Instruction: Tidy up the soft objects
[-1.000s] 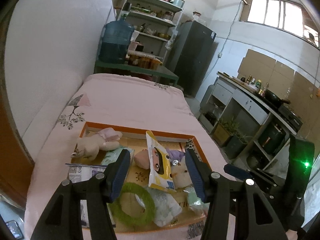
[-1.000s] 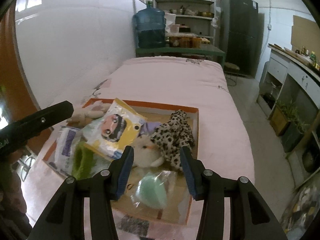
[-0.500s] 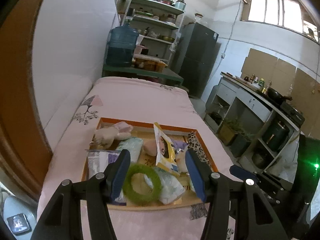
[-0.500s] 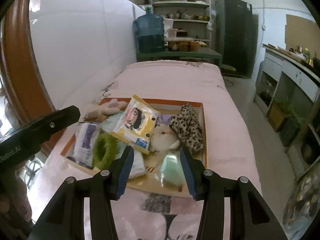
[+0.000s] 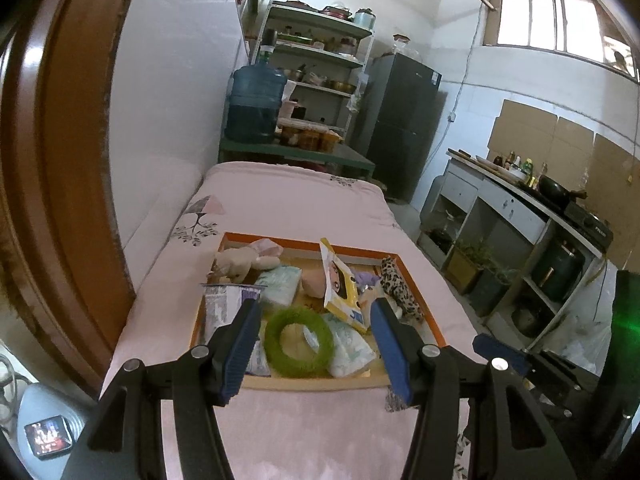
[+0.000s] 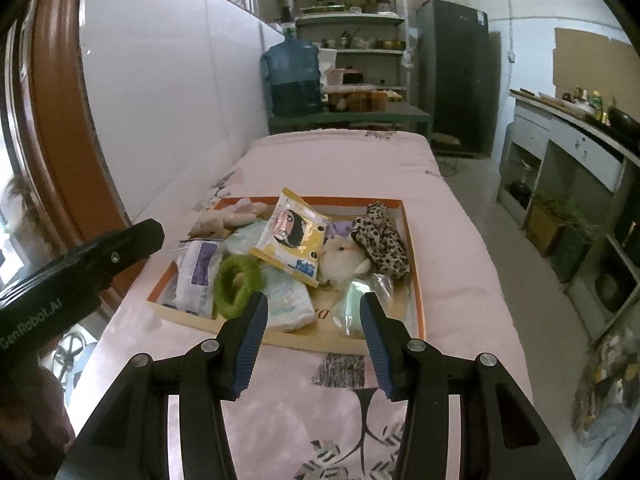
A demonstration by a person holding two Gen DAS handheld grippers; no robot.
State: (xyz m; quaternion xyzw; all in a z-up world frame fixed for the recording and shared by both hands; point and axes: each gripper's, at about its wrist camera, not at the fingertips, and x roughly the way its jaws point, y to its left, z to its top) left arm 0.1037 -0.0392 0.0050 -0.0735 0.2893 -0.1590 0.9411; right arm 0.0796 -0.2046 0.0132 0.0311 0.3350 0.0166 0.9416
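Tools hang apart above the tray

Soft things crowd an orange-rimmed tray (image 6: 416, 264) on the pink bed (image 6: 336, 164): a green fuzzy ring (image 5: 298, 341), a yellow packet (image 6: 290, 236) (cartoon face up), a leopard-print cloth (image 6: 382, 238). Left tool (image 5: 314, 346) and right tool (image 6: 311, 338) both gape, empty, on the tray's near side.

A tray (image 6: 416, 280) is set on the bed (image 6: 340, 160), packed with soft things. A ring (image 6: 236, 284) lies at its near left, a pouch (image 6: 290, 236) is propped mid-tray, a plush (image 6: 344, 266) is tucked right of it, and a water jug (image 6: 294, 76) stands behind the bed.
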